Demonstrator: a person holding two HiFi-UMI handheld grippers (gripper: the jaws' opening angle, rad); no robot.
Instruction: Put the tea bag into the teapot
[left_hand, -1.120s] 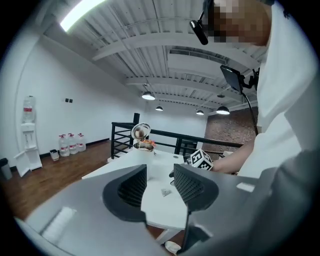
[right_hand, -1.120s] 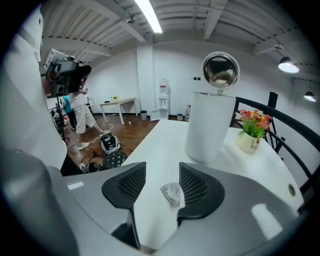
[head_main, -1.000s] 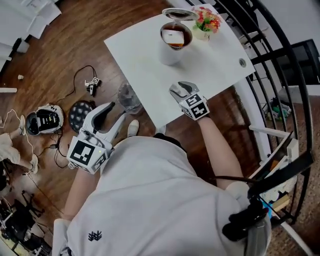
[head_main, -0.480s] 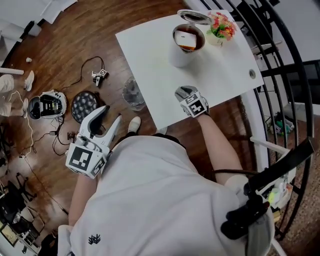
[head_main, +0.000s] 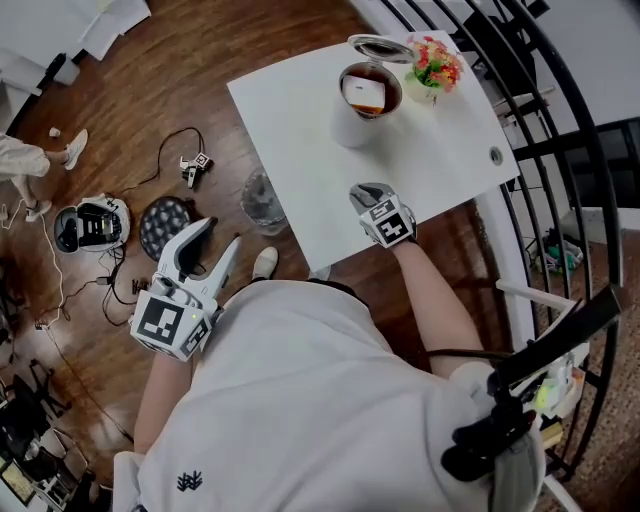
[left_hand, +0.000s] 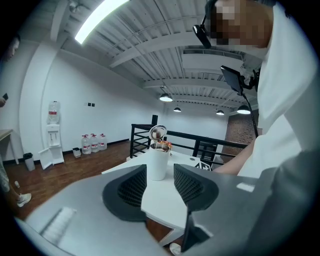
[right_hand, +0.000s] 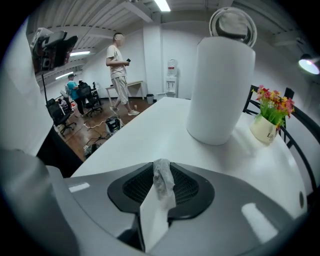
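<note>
The teapot (head_main: 358, 100) is a tall white cylinder at the table's far side; its hinged lid (head_main: 378, 47) stands open, with brown tea and a pale square inside. My right gripper (head_main: 368, 193) rests on the white table (head_main: 290, 110) near its front edge, a short way short of the teapot (right_hand: 220, 90). It is shut on the tea bag (right_hand: 161, 195), whose crumpled white top sticks up between the pads. My left gripper (head_main: 205, 245) hangs off the table over the floor, open and empty, with the teapot (left_hand: 158, 160) seen through its gap.
A small pot of flowers (head_main: 428, 65) stands right of the teapot, by the table's far corner. A black railing (head_main: 560, 120) runs along the right. A clear container (head_main: 262, 200), cables and devices lie on the wooden floor at the left. A person (right_hand: 119, 65) stands far off.
The right gripper's jaws have narrowed from spread to shut at the table's near edge. The left gripper stays low over the floor, and the head view has shifted slightly.
</note>
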